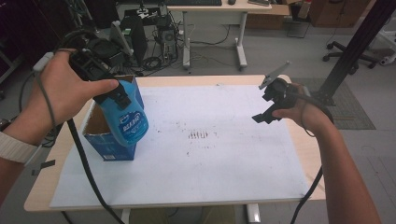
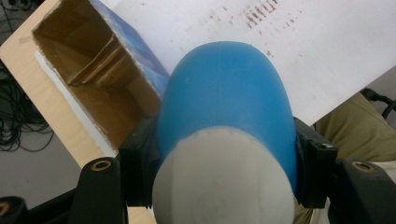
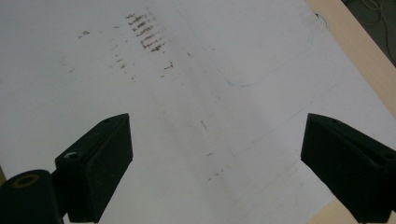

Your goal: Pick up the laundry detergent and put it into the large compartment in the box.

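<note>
A blue plastic bottle (image 1: pixel 129 117) with a white label hangs tilted over an open cardboard box (image 1: pixel 111 150) at the table's left side. My left gripper (image 1: pixel 115 96) is shut on the bottle, its jaws pressing both sides. In the left gripper view the bottle (image 2: pixel 224 102) bulges between the black pads (image 2: pixel 139 161), with its pale end nearest the camera and the box's brown inside (image 2: pixel 88 65) behind it. My right gripper (image 1: pixel 265 105) is held above the right part of the table, open, with nothing between its jaws (image 3: pixel 215 135).
A white sheet (image 1: pixel 210 158) covers most of the wooden table (image 1: pixel 308 154) and carries a patch of brown marks (image 1: pixel 201 135) near its middle. Desks, cables and an office chair (image 1: pixel 348 51) stand on the floor beyond the table.
</note>
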### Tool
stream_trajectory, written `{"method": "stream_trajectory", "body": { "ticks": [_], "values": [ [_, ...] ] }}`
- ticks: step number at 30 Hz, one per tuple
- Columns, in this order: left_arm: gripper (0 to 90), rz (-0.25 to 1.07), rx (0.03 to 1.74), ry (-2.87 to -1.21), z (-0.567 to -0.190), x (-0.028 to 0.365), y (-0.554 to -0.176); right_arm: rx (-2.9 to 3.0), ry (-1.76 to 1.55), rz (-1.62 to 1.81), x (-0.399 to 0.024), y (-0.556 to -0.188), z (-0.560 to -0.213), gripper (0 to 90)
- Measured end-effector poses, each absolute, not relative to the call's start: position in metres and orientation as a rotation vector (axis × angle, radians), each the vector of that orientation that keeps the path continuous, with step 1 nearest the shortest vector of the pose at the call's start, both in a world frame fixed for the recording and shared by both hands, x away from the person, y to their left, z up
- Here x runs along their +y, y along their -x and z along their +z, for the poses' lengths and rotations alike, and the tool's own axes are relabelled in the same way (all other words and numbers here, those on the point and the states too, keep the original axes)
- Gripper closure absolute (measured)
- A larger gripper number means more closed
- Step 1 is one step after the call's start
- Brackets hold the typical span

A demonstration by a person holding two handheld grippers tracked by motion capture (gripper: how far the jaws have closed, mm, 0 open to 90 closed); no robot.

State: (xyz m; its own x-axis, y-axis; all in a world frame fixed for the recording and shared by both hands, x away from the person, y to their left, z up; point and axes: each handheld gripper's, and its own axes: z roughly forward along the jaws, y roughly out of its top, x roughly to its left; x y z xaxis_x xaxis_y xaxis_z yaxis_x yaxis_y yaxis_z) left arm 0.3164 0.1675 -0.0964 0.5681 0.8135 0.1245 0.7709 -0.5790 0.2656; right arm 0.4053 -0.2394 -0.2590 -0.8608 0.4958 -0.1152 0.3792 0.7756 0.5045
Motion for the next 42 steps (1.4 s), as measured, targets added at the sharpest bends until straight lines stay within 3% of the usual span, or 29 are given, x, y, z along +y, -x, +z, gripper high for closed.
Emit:
{"method": "stream_trajectory", "body": {
  "ticks": [42],
  "values": [
    [37.7,0.418,1.647,-2.384,-0.069,0.198,-0.349,2.73,-0.695,0.703,-0.24,-0.415,-0.264,9.2]
  ]
}}
